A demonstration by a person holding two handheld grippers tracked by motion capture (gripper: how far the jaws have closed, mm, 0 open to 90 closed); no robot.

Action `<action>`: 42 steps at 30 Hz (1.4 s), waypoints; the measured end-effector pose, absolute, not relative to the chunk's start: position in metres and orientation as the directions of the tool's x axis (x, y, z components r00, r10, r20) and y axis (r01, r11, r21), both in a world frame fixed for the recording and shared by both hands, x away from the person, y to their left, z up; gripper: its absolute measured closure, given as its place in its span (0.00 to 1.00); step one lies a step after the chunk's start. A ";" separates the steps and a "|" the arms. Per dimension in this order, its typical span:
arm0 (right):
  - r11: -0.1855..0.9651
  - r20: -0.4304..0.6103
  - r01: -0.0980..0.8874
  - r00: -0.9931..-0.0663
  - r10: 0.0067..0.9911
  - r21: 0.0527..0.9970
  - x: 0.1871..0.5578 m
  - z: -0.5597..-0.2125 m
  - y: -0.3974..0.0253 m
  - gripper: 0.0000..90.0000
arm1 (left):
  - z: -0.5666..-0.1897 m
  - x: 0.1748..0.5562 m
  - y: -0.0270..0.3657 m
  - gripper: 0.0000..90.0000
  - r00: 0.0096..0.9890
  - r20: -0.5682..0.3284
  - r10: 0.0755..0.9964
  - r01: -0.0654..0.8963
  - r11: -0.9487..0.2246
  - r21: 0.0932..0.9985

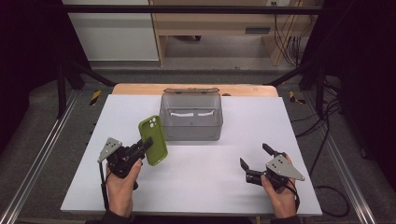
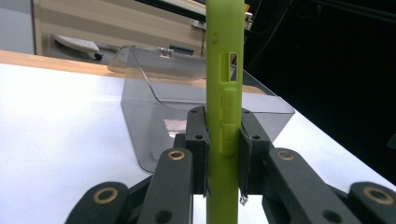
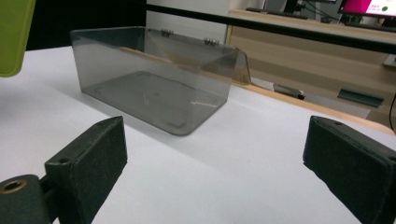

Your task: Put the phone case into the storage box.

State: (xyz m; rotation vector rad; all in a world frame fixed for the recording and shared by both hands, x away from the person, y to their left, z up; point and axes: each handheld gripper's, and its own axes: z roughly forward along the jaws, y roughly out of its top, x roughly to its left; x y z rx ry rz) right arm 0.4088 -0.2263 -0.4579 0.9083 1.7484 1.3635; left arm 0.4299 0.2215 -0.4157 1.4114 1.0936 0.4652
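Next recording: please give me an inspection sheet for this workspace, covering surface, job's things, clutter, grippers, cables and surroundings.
Surface: white table top, with a wooden edge at the far side.
Job's things: green phone case held up off the table, edge-on in the left gripper view; clear grey box with its lid open, standing at the far middle, looks empty.
Clutter: nothing seen.
Grippers: left gripper shut on the green phone case, fingers pressing both its faces; right gripper open, holding nothing, low over the table.
Cables: one trails from the left gripper; loose black cables on the floor at right.
Surroundings: wooden furniture beyond the table, black frame, dark sides.
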 end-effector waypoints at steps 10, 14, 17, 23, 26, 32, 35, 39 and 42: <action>0.175 -0.110 0.097 -0.471 0.875 0.980 0.403 -0.459 -0.239 0.07 | -0.415 0.430 0.220 0.86 0.483 -0.327 0.812 0.339 0.171 0.925; 0.172 -0.107 0.101 -0.460 0.881 0.980 0.402 -0.459 -0.237 0.07 | -0.412 0.429 0.221 0.86 0.481 -0.331 0.812 0.334 0.180 0.925; 0.189 -0.122 0.101 -0.465 0.877 0.977 0.402 -0.459 -0.233 0.08 | -0.408 0.429 0.221 0.86 0.482 -0.328 0.812 0.329 0.180 0.927; 0.208 -0.131 0.110 -0.483 0.866 0.972 0.400 -0.459 -0.228 0.07 | -0.407 0.429 0.221 0.86 0.475 -0.309 0.824 0.323 0.164 0.932; 0.209 -0.132 0.106 -0.488 0.863 0.972 0.399 -0.457 -0.226 0.07 | -0.404 0.433 0.225 0.86 0.465 -0.310 0.829 0.330 0.163 0.930; 0.203 -0.131 0.100 -0.482 0.866 0.974 0.397 -0.455 -0.233 0.06 | -0.374 0.445 0.241 0.86 0.444 -0.243 0.862 0.306 0.109 0.946; 0.188 -0.115 0.106 -0.480 0.870 0.977 0.397 -0.455 -0.236 0.07 | -0.356 0.455 0.240 0.86 0.447 -0.194 0.873 0.305 0.055 0.951; 0.198 -0.124 0.109 -0.475 0.871 0.974 0.397 -0.455 -0.233 0.07 | -0.343 0.468 0.234 0.86 0.462 -0.191 0.866 0.318 0.040 0.947; 0.203 -0.131 0.105 -0.469 0.873 0.973 0.396 -0.455 -0.231 0.07 | -0.334 0.476 0.226 0.86 0.479 -0.183 0.858 0.315 0.027 0.949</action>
